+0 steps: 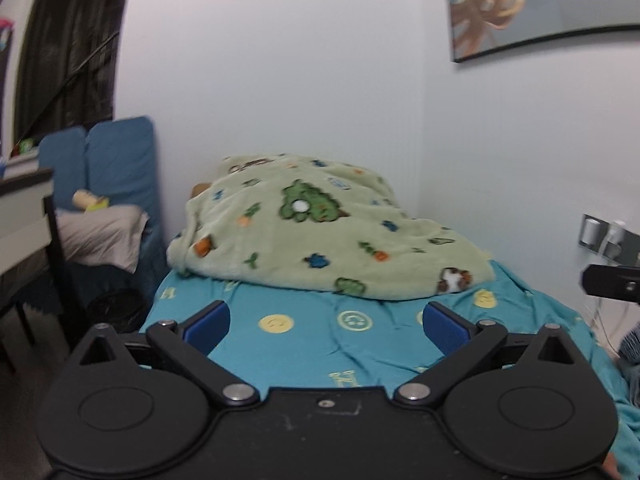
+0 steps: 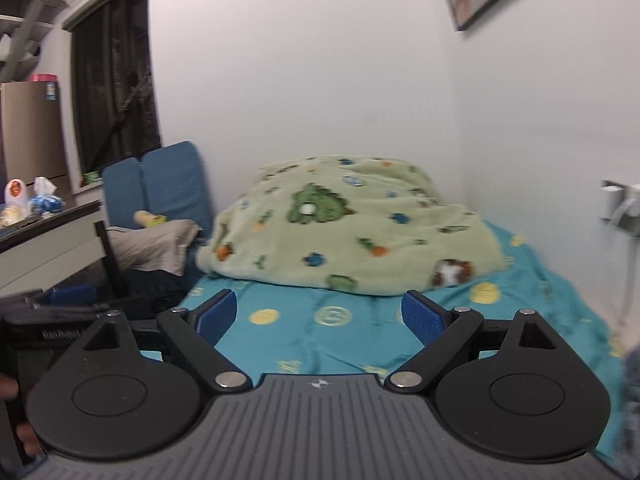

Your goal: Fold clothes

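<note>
My left gripper (image 1: 326, 328) is open over the teal bed sheet (image 1: 304, 356), with nothing between its blue pads (image 1: 208, 328). My right gripper (image 2: 320, 316) is also open and empty above the same sheet (image 2: 332, 344). A rumpled pale green fleece blanket (image 1: 320, 232) printed with small animals lies heaped at the far end of the bed (image 2: 352, 232), well beyond both grippers. A blurred strip of grey-blue cloth (image 1: 632, 348) shows at the right edge in both views (image 2: 632, 380); what it is cannot be told. Part of the other gripper (image 1: 612, 284) shows at the right edge.
White walls close the bed's far end and right side, with a socket and plugs (image 1: 608, 236) on the right wall. Blue cushions (image 2: 168, 184) and a grey pillow (image 2: 156, 248) lie past the bed's left edge. A dark-framed desk (image 2: 48, 232) stands at left.
</note>
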Action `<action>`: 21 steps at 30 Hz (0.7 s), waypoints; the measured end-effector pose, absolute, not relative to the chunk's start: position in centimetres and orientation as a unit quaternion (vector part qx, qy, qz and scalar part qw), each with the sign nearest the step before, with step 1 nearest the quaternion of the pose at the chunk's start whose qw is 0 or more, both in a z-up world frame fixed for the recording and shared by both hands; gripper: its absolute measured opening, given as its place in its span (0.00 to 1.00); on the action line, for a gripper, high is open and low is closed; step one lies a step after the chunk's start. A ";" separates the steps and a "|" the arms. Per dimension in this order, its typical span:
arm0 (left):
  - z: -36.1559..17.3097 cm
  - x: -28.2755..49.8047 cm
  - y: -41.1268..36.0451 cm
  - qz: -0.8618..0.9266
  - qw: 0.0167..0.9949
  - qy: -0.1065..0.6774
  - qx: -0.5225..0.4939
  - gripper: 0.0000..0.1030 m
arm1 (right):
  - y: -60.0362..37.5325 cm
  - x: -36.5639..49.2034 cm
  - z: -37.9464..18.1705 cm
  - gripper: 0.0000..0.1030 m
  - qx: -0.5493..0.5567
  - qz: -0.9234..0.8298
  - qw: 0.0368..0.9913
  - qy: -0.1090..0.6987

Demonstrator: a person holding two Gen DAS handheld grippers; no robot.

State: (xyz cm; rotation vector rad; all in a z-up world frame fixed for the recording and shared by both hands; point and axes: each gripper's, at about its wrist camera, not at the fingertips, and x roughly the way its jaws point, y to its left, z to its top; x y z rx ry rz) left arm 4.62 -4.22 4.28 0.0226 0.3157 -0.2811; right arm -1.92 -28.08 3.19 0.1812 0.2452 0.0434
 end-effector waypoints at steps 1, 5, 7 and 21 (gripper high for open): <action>4.0 5.0 -3.9 -0.136 0.978 0.159 0.004 1.00 | -27.3 -1.4 3.1 0.89 0.084 0.028 0.989 0.120; 2.8 6.1 -3.1 -0.121 0.978 0.168 -0.008 1.00 | -25.3 0.8 2.1 0.89 0.065 0.048 0.990 0.116; 2.3 6.5 -3.0 -0.116 0.979 0.168 -0.008 1.00 | -24.9 1.8 1.4 0.89 0.061 0.053 0.990 0.117; -0.8 7.8 -4.6 -0.111 0.980 0.163 0.008 1.00 | -26.5 3.1 -4.1 0.89 0.065 0.036 0.989 0.130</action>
